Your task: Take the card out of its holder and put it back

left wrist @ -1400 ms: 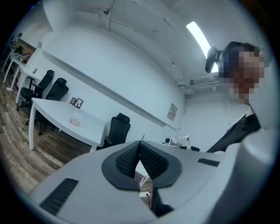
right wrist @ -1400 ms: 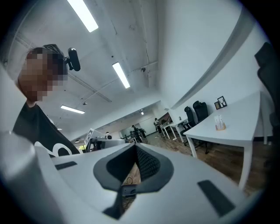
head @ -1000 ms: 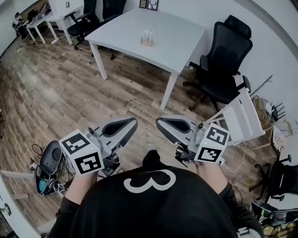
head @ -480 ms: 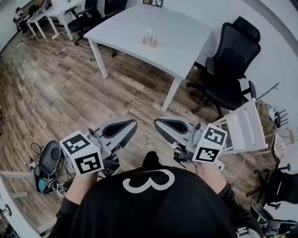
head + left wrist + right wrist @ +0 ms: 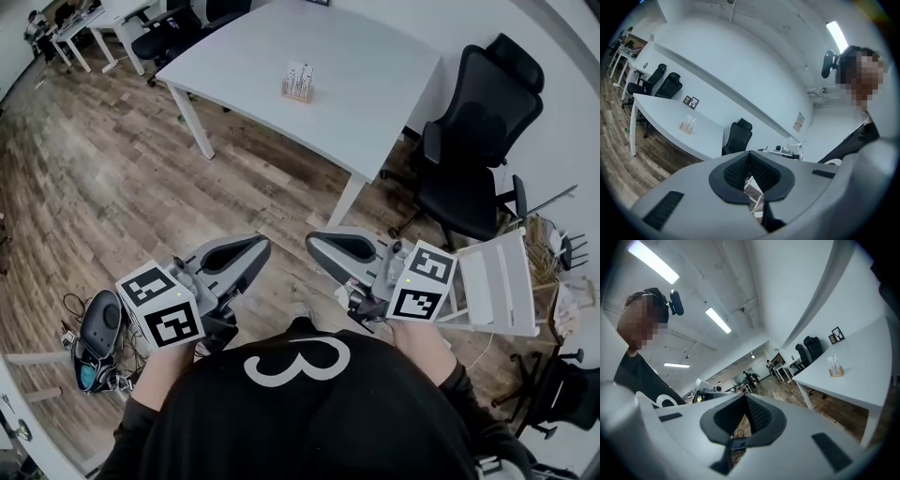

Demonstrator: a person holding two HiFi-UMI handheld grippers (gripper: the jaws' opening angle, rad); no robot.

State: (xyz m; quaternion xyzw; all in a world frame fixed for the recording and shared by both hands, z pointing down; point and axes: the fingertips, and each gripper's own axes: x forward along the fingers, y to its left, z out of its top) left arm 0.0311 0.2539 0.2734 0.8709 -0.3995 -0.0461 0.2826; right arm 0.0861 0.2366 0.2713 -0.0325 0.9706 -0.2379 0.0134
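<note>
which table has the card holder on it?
The large white table straight ahead, beside the black office chair. The card holder stands near its middle. The small desks at far left are much farther off.

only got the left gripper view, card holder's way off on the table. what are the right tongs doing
Observer: The right tongs are shut with nothing between them.
Operator: ok and where are we vs the table
Observer: The head view shows the left tongs and the right tongs both held close to the person's body, over the wood floor and well short of the table.
</note>
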